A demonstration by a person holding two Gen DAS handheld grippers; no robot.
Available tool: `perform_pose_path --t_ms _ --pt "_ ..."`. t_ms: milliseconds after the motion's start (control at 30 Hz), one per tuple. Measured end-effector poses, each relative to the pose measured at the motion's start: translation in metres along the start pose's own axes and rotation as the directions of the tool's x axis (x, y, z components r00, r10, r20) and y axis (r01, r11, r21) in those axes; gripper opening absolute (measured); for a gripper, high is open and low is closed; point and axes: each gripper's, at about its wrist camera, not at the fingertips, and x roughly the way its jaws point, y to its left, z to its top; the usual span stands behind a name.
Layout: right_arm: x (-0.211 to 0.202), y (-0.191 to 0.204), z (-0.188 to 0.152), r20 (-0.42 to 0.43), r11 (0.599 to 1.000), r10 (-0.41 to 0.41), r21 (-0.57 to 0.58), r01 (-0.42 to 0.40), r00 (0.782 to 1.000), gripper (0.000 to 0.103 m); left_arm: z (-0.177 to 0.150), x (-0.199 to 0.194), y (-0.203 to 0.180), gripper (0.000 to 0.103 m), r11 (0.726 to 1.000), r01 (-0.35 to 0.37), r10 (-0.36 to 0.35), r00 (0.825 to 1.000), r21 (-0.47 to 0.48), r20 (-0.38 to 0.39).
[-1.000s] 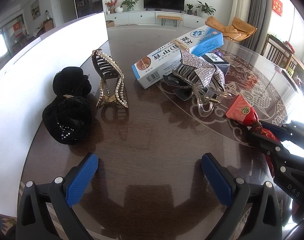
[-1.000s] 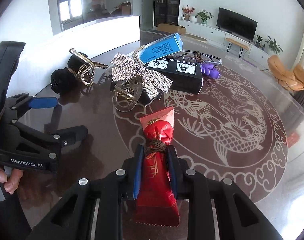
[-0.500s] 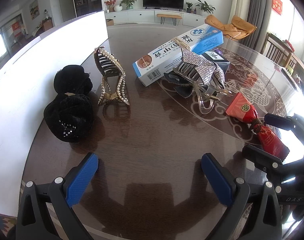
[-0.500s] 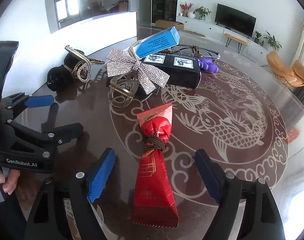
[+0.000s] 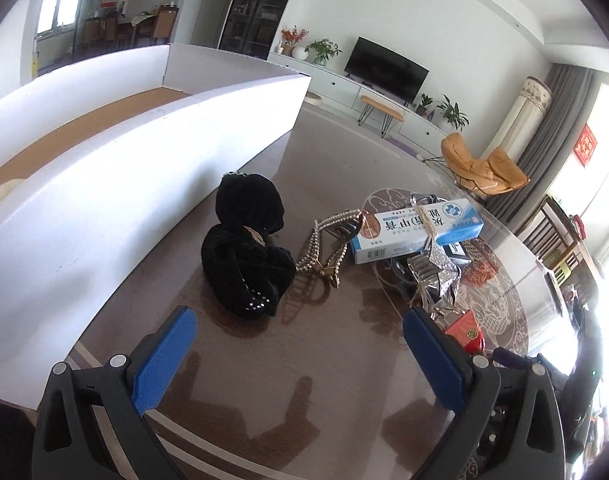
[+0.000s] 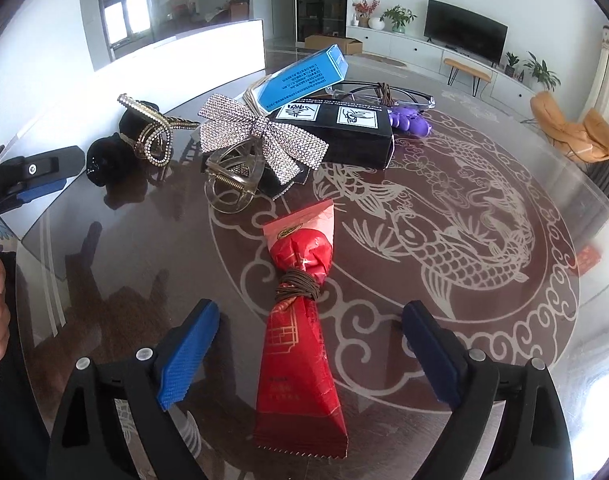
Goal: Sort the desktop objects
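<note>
Lying flat on the glass-topped table [image 6: 524, 152], lengthwise between the fingers of the right gripper [image 6: 308, 354]: red sachet [image 6: 300, 320], cinched at the waist by a brown hair tie [image 6: 297, 286]. Looking light and crinkly, foil-like wrapper, likely slick against the glass; soft contents probably giving under squeeze. Waist at the tie judged the best grip point: narrowest, firmest, least prone to sliding. Serrated bottom edge too thin to pinch well.

Right gripper standing wide apart, blue pads [image 6: 188, 354] clear of the sachet on both sides, touching nothing, holding nothing.

Left gripper [image 5: 300, 364] also spread wide, holding nothing, hovering over bare tabletop. Pointing toward the black velvet scrunchie [image 5: 246, 252], sitting just beside the white box wall [image 5: 124, 200]. Scrunchie looking soft, squashable, light; any grip across the bulk probably working. Pearl hair claw [image 5: 324, 248] touching or just beside it, stiff and likely brittle at the teeth; whether the two are tangled, impossible to tell.

Farther back, piled together: rhinestone bow clip [image 6: 260, 138] leaning on a black carton [image 6: 344, 132], blue toothpaste box [image 6: 304, 78] resting atop. Bow clip rigid, springy, awkward in shape; hinge arch judged the safest hold.
</note>
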Motion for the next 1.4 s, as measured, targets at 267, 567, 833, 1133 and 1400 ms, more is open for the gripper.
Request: perform_pose_path --t_ms 267,567,833,1133,1400 --pt "0.001 0.000 0.000 0.000 1.000 0.002 0.000 -0.002 1.000 0.097 0.011 0.001 -0.003 0.103 0.999 -0.038 0.037 0.998 0.011 0.052" --pt "0.001 0.000 0.000 0.000 1.000 0.002 0.000 -0.002 1.000 0.097 0.039 0.066 -0.044 0.099 0.977 -0.040 0.059 0.994 0.208 -0.087" --pt "0.001 -0.001 0.000 0.001 1.000 0.002 0.000 -0.002 1.000 0.096 0.039 0.103 -0.064 0.026 0.937 -0.040 0.105 0.979 0.346 -0.173" --pt "0.002 -0.002 0.000 0.001 1.000 -0.001 0.004 0.001 1.000 0.097 -0.019 0.044 -0.058 0.028 0.934 0.187 -0.093 0.950 0.303 -0.300" --pt "0.002 -0.002 0.000 0.001 1.000 -0.002 0.004 0.002 1.000 0.097 -0.025 0.047 -0.073 0.068 0.919 0.108 -0.012 0.969 0.379 -0.245"
